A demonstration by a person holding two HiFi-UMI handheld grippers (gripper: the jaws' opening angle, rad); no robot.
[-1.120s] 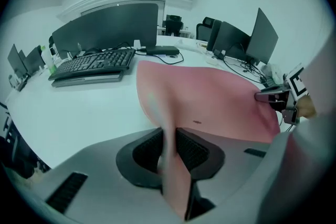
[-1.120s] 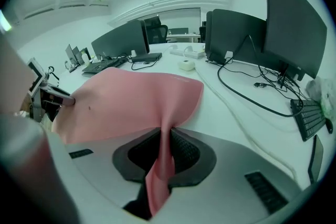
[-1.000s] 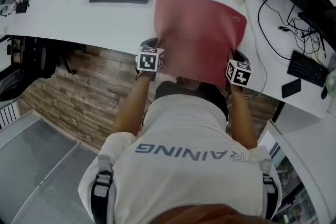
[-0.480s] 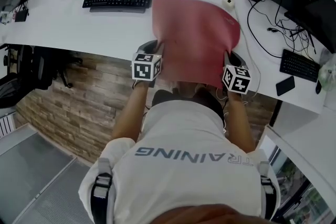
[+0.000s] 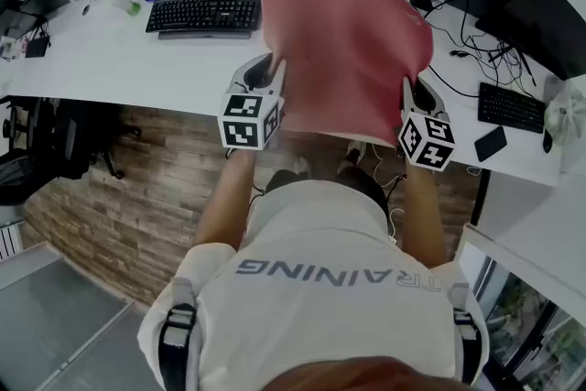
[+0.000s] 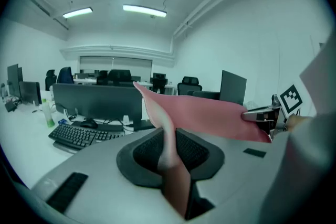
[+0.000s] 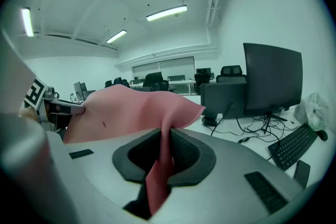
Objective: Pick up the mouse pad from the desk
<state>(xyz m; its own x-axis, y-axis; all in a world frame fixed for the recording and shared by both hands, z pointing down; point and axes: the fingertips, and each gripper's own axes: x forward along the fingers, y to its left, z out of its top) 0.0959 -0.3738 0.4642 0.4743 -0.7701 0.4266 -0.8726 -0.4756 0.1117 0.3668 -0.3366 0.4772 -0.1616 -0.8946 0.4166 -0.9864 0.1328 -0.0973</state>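
The mouse pad [image 5: 343, 41] has just risen clear of the surface [image 5: 101, 59] (left hand-held gripper [image 5: 272, 73] and right hand-held gripper [image 5: 412, 93] each pinch a near corner), so the pickup looks done.

White grey-lettered T-shirt [image 5: 339, 307], shoulder straps [image 5: 179, 325]; grey hand-held grippers [image 5: 277, 69] [image 5: 408, 89] bear black-and-white marker cubes [image 5: 249, 119] [image 5: 427, 142].

We read one word only, "TRAINING", in grey letters across the person's white shirt [image 5: 320, 229], seen upside down in the head view; no other print is legible to us
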